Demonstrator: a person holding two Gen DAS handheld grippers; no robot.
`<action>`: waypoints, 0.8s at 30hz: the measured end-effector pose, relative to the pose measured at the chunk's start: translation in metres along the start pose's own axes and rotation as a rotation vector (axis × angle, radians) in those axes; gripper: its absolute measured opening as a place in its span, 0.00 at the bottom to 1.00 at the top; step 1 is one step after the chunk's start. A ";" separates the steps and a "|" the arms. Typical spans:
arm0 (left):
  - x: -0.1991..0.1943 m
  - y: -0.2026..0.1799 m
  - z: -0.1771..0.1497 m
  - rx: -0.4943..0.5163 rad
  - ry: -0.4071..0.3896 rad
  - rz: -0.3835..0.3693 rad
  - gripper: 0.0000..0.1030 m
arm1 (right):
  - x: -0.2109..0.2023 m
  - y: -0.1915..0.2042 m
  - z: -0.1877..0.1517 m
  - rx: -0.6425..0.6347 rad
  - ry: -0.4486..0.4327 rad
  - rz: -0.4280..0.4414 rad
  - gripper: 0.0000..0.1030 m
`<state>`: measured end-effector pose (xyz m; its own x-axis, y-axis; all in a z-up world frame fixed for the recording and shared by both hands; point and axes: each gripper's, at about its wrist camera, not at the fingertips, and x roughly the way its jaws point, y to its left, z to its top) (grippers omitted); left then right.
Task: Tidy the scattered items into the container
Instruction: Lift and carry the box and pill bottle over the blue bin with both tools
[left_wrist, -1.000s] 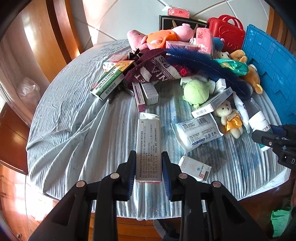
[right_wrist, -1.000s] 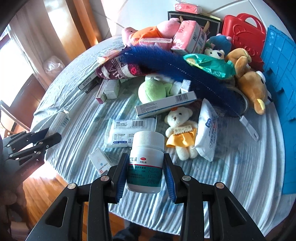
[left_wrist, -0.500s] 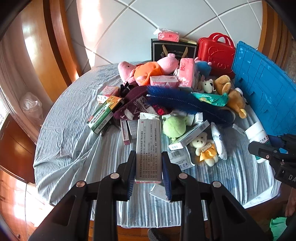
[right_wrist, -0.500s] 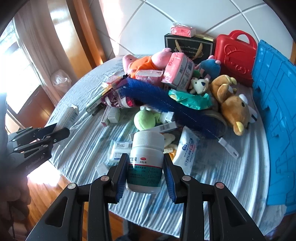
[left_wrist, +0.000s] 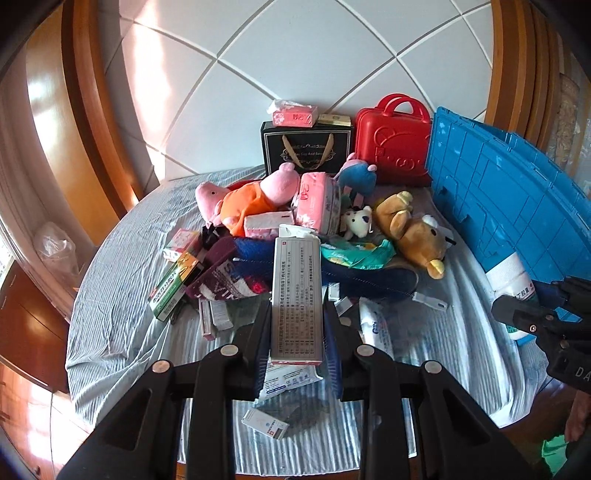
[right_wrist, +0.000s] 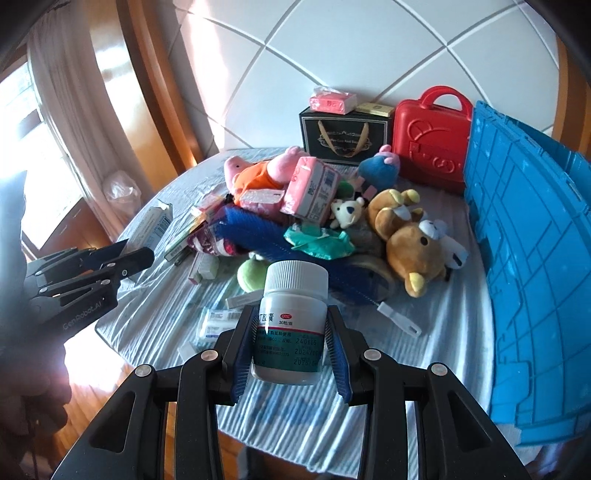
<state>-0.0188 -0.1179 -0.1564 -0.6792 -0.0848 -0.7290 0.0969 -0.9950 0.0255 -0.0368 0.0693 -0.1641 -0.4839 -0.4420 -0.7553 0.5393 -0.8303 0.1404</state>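
Both claws have risen off the tabletop (left_wrist: 110, 332): left claw (left_wrist: 297, 332) clenched on the medicine box (left_wrist: 296, 295), right claw (right_wrist: 290, 354) on the pill bottle (right_wrist: 291, 325), ready for the blue crate (right_wrist: 524, 258).

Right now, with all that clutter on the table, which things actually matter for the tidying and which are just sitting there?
Part of the job:
- flat medicine box gripped in the left tool
- white pill bottle gripped in the right tool
- blue crate, the container
- brown teddy bear, scattered

Just lying about:
- red case
- black gift bag

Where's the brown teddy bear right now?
The brown bear lies on the table's right side, between the blue crate and the little white bear.
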 end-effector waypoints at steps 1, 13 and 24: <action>-0.001 -0.007 0.005 0.005 -0.005 -0.006 0.25 | -0.005 -0.005 0.002 0.001 -0.008 0.000 0.35; -0.015 -0.102 0.053 0.081 -0.073 -0.077 0.25 | -0.062 -0.076 0.012 0.054 -0.087 -0.031 0.35; -0.027 -0.206 0.095 0.177 -0.126 -0.181 0.25 | -0.114 -0.142 0.023 0.106 -0.175 -0.090 0.35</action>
<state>-0.0893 0.0847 -0.0768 -0.7600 0.1005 -0.6421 -0.1556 -0.9874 0.0296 -0.0737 0.2297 -0.0835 -0.6438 -0.4093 -0.6465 0.4181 -0.8958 0.1508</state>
